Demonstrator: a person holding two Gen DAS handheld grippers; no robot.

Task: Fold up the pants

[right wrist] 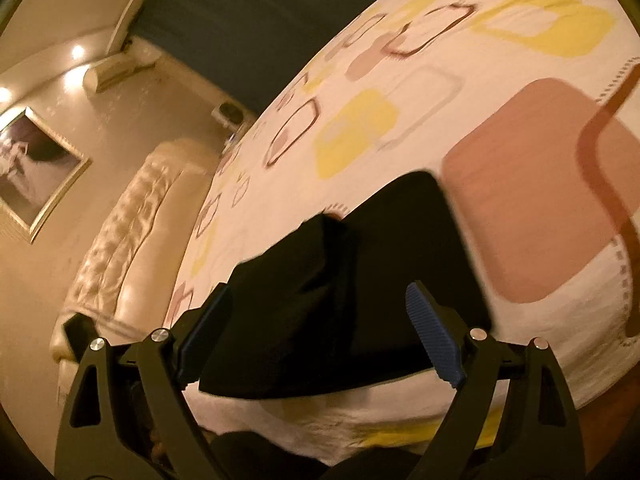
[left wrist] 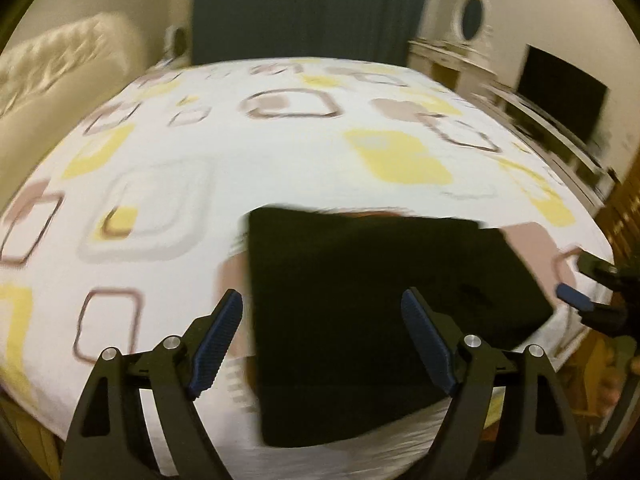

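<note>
Dim warm light, motion blur, fisheye warp

No readable text, label, brand, number or sign shows in either wrist view.

We see the pants (left wrist: 360, 320) smeared by motion blur, their folds unreadable; the bed (left wrist: 200, 160) print blurs too.

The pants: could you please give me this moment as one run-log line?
pants: folded, flat on bed | left gripper: open, empty, above pants | right gripper: open, empty, over pants
</note>
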